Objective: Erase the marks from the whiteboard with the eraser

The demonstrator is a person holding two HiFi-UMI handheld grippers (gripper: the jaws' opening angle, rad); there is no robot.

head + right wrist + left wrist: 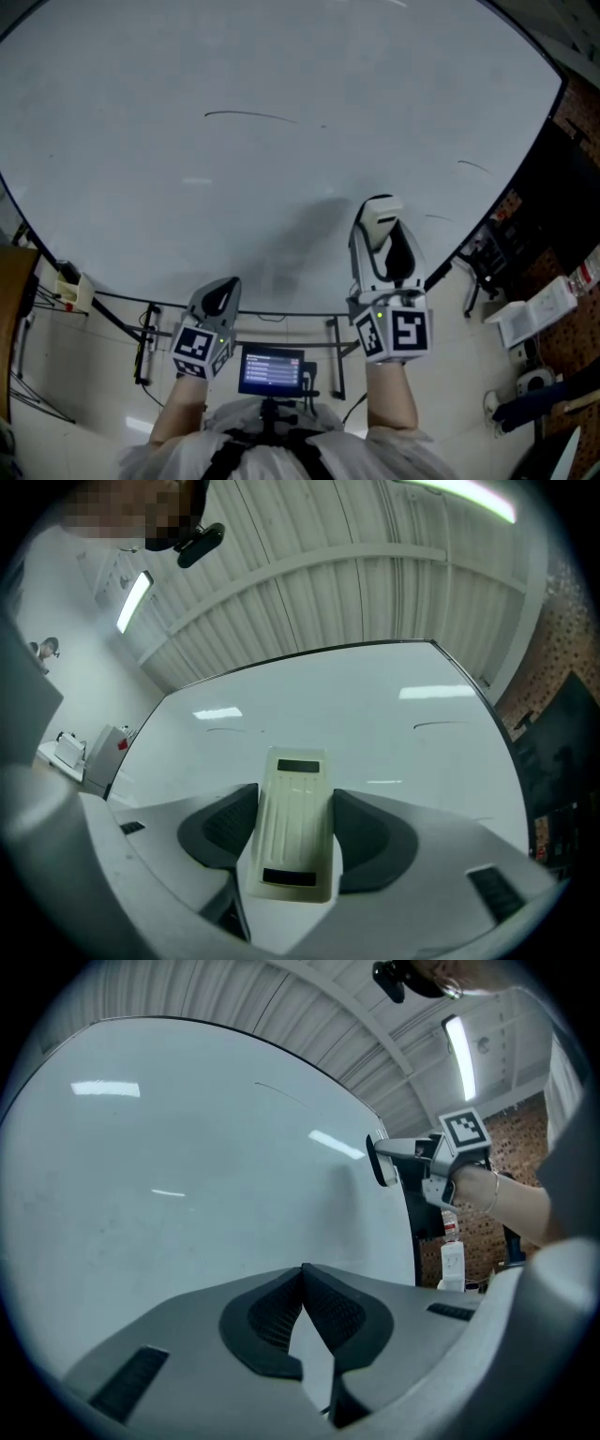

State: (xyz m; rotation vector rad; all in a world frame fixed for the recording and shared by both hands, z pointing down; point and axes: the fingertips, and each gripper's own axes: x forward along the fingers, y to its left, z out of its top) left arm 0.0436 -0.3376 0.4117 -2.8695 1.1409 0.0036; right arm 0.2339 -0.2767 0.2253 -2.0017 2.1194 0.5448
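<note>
The large whiteboard [262, 187] fills the head view. It bears a long thin curved mark [253, 115] at upper centre and shorter marks at the right [473, 166]. My right gripper [384, 239] is shut on the cream eraser [378, 211], held up close to the board's lower right part. In the right gripper view the eraser [292, 822] sits lengthwise between the jaws, with marks [441, 725] on the board beyond. My left gripper [217, 295] hangs lower at the board's bottom edge, shut and empty, its tips meeting [302, 1271].
A small monitor [271, 371] stands below the board between my arms. The board's stand legs [145, 342] reach down to the tiled floor. A dark chair [483, 262] and a white box [530, 314] stand at the right by a brick wall.
</note>
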